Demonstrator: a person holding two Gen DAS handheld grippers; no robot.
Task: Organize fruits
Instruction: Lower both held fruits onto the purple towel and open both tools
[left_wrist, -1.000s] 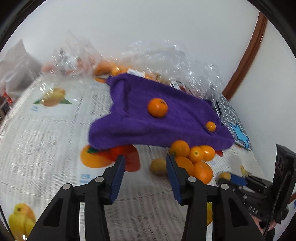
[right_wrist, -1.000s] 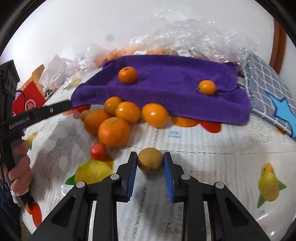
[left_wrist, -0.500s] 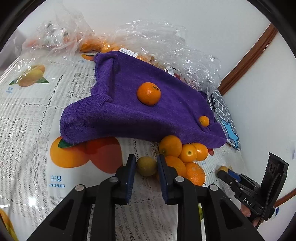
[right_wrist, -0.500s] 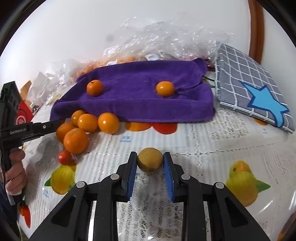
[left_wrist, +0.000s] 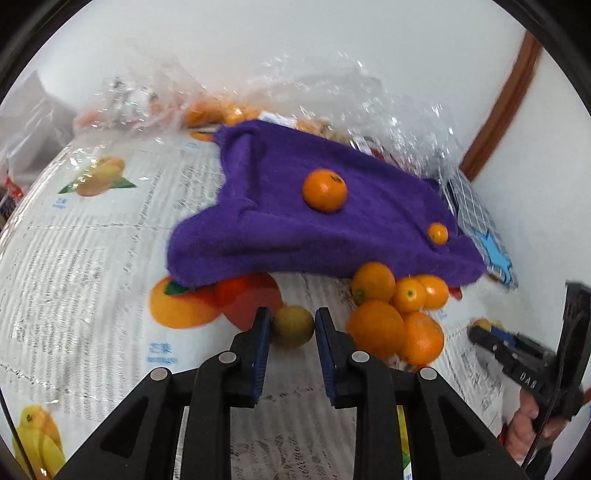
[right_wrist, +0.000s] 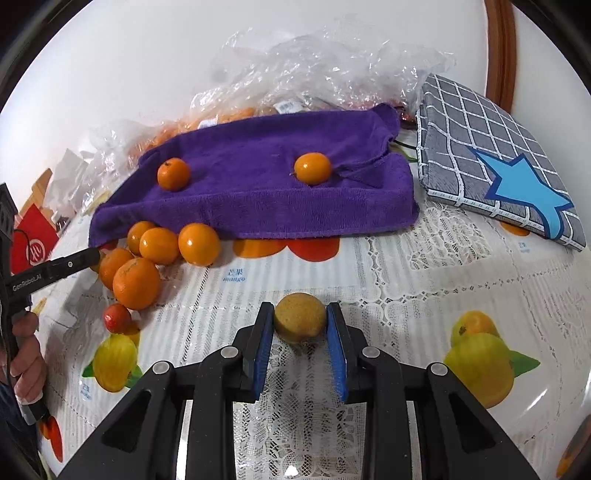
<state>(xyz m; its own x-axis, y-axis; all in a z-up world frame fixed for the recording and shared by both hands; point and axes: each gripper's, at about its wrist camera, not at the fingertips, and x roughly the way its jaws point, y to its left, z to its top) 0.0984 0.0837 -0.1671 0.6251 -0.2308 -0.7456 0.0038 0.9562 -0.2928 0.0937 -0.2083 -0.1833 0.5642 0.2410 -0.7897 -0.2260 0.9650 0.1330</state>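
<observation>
**Fruit sorting, barely started**

Both my tools are busy: left tool (left_wrist: 292, 326) is pinching a greenish-yellow fruit (left_wrist: 293, 326) low over the surface, and right tool (right_wrist: 300, 325) is pinching a second one (right_wrist: 300, 318) the same way. So far just two oranges (right_wrist: 173, 173) sit on the purple towel (right_wrist: 258, 184), well apart. Still loose by the towel's front edge: a pile of oranges (right_wrist: 159, 254) and one small red fruit (right_wrist: 117, 317). Most of the job is left, I'd say

The surface (right_wrist: 424, 280) has a lacy cloth printed with fruit. Crinkly plastic bags (right_wrist: 314, 66) holding more oranges sit behind the towel, a checked pad (right_wrist: 480, 147) with a blue star beside it, then a white wall
</observation>
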